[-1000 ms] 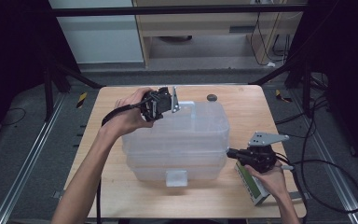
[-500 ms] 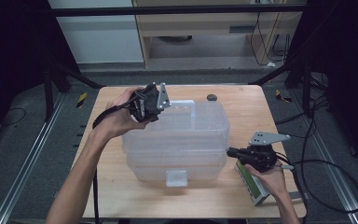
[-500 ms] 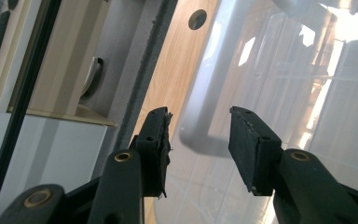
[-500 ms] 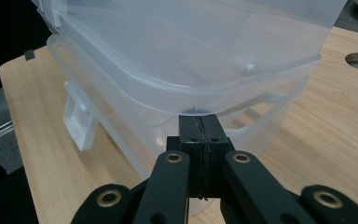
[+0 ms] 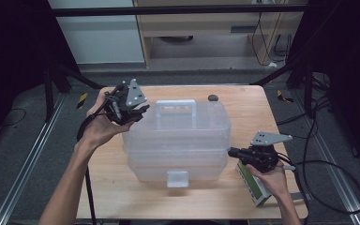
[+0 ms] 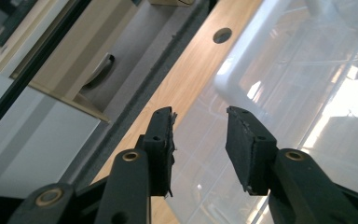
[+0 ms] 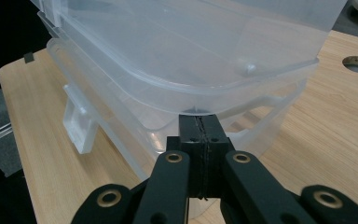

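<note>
Translucent plastic, the large lidded storage box (image 5: 176, 140) sat mid-table with its long axis left to right — the left tool (image 5: 130, 111), jaws just closing on nothing, hovered at its far-left corner, while the right tool (image 5: 232, 152), shut empty, touched its right end.

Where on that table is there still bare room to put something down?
Bare wood lies left of the box, along the table's near left edge, and behind the box by the hole. The right side is crowded: right gripper, green device.
</note>
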`<state>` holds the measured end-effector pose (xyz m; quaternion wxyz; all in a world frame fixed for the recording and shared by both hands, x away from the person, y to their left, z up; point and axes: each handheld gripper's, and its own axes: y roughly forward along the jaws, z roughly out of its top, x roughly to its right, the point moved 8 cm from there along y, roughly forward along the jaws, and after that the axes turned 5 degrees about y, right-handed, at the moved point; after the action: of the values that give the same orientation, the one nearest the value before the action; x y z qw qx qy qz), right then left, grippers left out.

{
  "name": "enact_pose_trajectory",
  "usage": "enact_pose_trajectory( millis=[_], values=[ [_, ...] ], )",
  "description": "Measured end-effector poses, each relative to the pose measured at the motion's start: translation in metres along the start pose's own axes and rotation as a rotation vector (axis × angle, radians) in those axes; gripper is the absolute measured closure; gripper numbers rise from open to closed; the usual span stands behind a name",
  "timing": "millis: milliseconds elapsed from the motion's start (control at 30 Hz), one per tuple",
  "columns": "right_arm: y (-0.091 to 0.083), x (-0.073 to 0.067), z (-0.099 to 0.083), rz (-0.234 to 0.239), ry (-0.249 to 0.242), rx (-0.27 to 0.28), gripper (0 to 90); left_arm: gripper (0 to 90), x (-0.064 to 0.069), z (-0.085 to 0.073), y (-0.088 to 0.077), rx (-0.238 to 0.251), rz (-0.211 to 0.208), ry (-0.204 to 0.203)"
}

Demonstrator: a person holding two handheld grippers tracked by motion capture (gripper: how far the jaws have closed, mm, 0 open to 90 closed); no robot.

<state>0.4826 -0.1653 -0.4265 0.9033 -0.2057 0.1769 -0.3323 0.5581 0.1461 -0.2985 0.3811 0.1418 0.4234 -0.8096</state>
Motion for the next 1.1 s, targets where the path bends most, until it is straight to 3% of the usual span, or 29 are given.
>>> enact_pose_trajectory(
  millis=[33, 67, 100, 200, 267, 533, 700, 833, 967, 1100],
  values=[
    [0.000, 0.000, 0.000, 0.000, 0.000, 0.000, 90.0, 62.7, 0.000, 0.000, 0.000, 0.000, 0.000, 0.000],
    [0.000, 0.000, 0.000, -0.001, 0.000, 0.002, 90.0, 63.7, -0.001, -0.003, -0.002, 0.008, 0.013, -0.020],
    [0.000, 0.000, 0.000, -0.001, 0.000, 0.002, 90.0, 64.2, -0.003, -0.011, -0.007, 0.027, 0.026, -0.067],
    [0.000, 0.000, 0.000, 0.000, 0.001, 0.001, 90.0, 65.3, -0.006, -0.020, -0.011, 0.032, 0.051, -0.099],
    [0.000, 0.000, 0.000, 0.000, 0.000, 0.000, 90.0, 66.4, -0.010, -0.033, -0.019, 0.047, 0.075, -0.154],
    [0.000, 0.000, 0.000, 0.001, 0.003, 0.000, 90.0, 70.1, -0.004, -0.066, -0.029, 0.064, 0.106, -0.251],
    [0.000, 0.000, 0.000, 0.000, 0.002, 0.003, 90.0, 70.7, 0.005, -0.082, -0.028, 0.066, 0.115, -0.274],
    [0.000, 0.000, 0.001, -0.001, 0.002, 0.006, 90.0, 72.4, 0.011, -0.099, -0.030, 0.082, 0.125, -0.329],
    [0.000, 0.000, 0.001, 0.002, 0.004, 0.008, 90.0, 74.3, 0.019, -0.113, -0.031, 0.092, 0.120, -0.372],
    [0.000, 0.001, 0.002, 0.002, 0.005, 0.010, 90.0, 75.1, 0.029, -0.126, -0.027, 0.092, 0.101, -0.383]
  ],
)
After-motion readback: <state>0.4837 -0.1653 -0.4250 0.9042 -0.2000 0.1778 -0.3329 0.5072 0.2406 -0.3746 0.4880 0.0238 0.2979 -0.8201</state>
